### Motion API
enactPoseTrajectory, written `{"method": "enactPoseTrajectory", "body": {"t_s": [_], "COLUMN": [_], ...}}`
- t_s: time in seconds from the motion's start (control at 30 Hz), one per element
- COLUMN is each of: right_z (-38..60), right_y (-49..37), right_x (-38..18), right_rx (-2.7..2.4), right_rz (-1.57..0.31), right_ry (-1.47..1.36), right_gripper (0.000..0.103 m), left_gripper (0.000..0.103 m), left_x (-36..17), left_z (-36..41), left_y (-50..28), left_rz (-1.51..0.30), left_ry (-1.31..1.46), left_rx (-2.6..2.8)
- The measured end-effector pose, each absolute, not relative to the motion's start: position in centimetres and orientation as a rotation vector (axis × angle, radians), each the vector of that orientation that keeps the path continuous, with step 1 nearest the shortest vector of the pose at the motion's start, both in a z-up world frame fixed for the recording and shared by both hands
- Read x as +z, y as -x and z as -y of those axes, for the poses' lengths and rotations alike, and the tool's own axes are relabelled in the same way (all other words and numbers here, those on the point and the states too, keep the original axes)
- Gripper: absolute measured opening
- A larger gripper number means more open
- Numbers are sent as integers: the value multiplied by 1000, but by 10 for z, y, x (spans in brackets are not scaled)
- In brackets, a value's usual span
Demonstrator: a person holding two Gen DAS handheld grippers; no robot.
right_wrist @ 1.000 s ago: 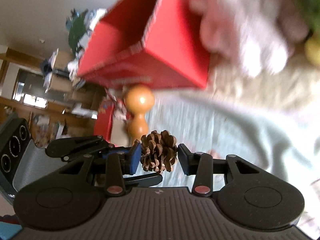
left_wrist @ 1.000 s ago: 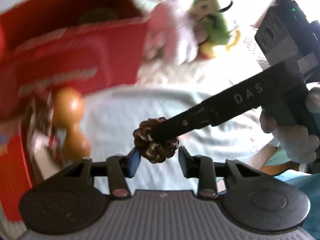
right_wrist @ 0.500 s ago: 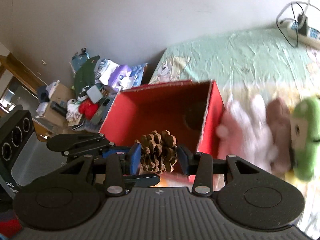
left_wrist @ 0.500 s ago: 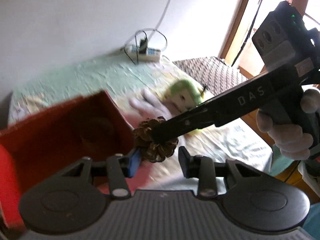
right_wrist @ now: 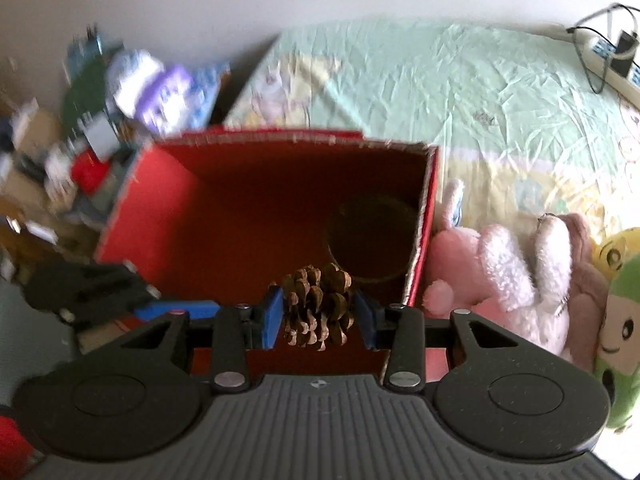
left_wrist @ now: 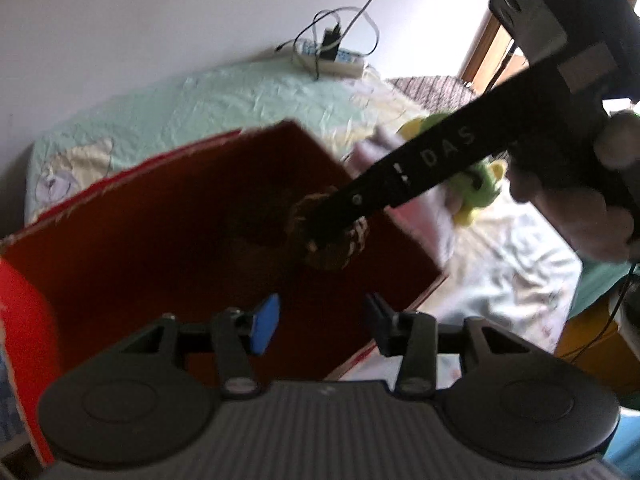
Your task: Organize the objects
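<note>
My right gripper [right_wrist: 318, 314] is shut on a brown pine cone [right_wrist: 318, 306] and holds it over the near edge of an open red cardboard box [right_wrist: 160, 200]. A dark round object [right_wrist: 372, 240] lies in the box's right corner. In the left wrist view the right gripper's black finger [left_wrist: 408, 172] crosses from the right, with the pine cone [left_wrist: 340, 248] at its tip above the box interior [left_wrist: 180, 220]. My left gripper [left_wrist: 320, 322] is open and empty, just in front of the pine cone, over the box.
A pink plush rabbit [right_wrist: 500, 280] and a green plush toy [right_wrist: 620, 320] lie right of the box on the pale green bedsheet [right_wrist: 440, 92]. A power strip with cables [left_wrist: 332, 58] sits by the wall. Clutter [right_wrist: 80, 140] lies left of the bed.
Both grippers rose and moved over the open box. The left gripper has drawn back from the pine cone, which stays in the right gripper.
</note>
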State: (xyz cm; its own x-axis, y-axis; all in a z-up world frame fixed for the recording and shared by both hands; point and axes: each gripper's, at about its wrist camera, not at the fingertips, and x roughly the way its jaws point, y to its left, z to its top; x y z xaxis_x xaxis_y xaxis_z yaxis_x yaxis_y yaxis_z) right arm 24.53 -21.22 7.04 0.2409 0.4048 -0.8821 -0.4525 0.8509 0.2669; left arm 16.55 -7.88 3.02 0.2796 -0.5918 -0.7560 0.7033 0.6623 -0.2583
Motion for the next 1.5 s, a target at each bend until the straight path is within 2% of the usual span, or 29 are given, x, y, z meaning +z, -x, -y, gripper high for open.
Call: {"method": "enactPoseTrajectory", "body": {"t_s": [0.47, 0.8, 1.1, 1.17, 1.5], "right_z": [129, 124, 140, 142, 124], "right_y": [-229, -228, -251, -253, -237], "right_x": [15, -2, 19, 18, -7], "right_rx": [672, 655, 633, 622, 663], "right_rz": [-1282, -1298, -1260, -1252, -1234], "right_ry": [833, 1055, 800, 753, 607], "right_gripper": [43, 39, 36, 31, 31], "left_gripper": [46, 46, 46, 46, 49], "left_x": [18, 3, -4, -6, -10], "left_z": [10, 8, 10, 11, 15], "left_y": [-190, -223, -235, -237, -242], "left_rz": [-975, -1045, -1056, -1063, -1073], "left_ry": [-75, -25, -31, -32, -60], "left_rx": [-678, -541, -472, -455, -362]}}
